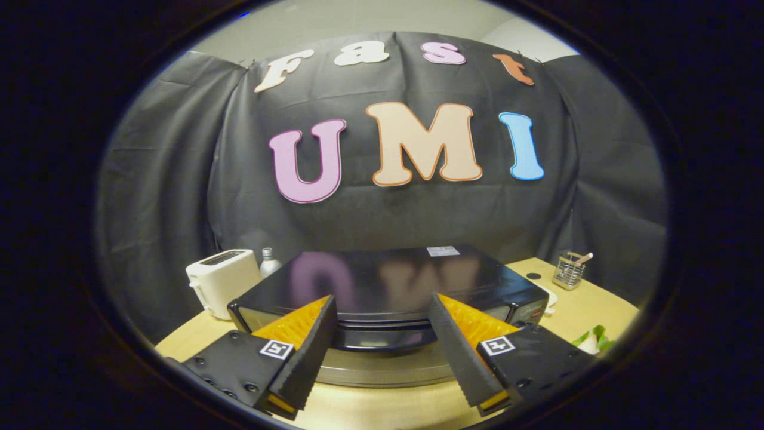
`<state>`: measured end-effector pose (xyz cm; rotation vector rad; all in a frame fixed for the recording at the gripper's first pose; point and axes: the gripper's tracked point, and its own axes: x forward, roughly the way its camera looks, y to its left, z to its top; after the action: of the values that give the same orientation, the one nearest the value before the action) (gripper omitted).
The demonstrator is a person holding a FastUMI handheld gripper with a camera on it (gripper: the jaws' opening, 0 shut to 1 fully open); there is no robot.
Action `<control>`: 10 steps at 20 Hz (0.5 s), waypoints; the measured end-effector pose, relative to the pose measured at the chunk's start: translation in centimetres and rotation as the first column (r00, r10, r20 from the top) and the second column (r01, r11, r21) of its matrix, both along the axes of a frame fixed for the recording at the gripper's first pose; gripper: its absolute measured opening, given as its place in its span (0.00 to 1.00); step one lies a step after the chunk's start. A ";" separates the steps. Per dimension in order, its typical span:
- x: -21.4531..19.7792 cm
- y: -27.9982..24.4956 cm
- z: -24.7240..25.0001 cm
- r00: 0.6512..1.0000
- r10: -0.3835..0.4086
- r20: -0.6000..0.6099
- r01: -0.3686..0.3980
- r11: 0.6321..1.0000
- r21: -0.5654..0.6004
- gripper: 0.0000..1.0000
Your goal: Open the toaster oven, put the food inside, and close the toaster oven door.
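Just ahead of my gripper (pixel 382 343) stands the glossy black toaster oven (pixel 388 286) on the light wooden table (pixel 382 406); its door looks closed. I see the fingers spread wide, holding nothing. Beside the oven's far left corner stands a white pop-up toaster (pixel 222 279), and something green and white (pixel 591 339) lies near its right side.

Booth interior. A black cloth wall (pixel 179 179), creased and hung in folds, closes off the back and both sides. Above it runs a strip of pale plain wall (pixel 370 18) (evenly lit, no window visible). Below, a light wood-toned tabletop (pixel 597 304) extends toward the cloth, its surface matte.
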<state>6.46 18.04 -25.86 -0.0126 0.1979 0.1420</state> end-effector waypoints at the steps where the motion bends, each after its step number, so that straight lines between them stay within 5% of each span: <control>1: -0.1 0.0 -0.1 1.000 -0.002 0.007 0.002 1.000 0.002 0.98; 10: -1.1 -0.3 -0.2 0.999 -0.013 0.034 0.012 1.000 0.022 0.97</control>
<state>5.41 17.72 -26.01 0.0079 0.1619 0.1313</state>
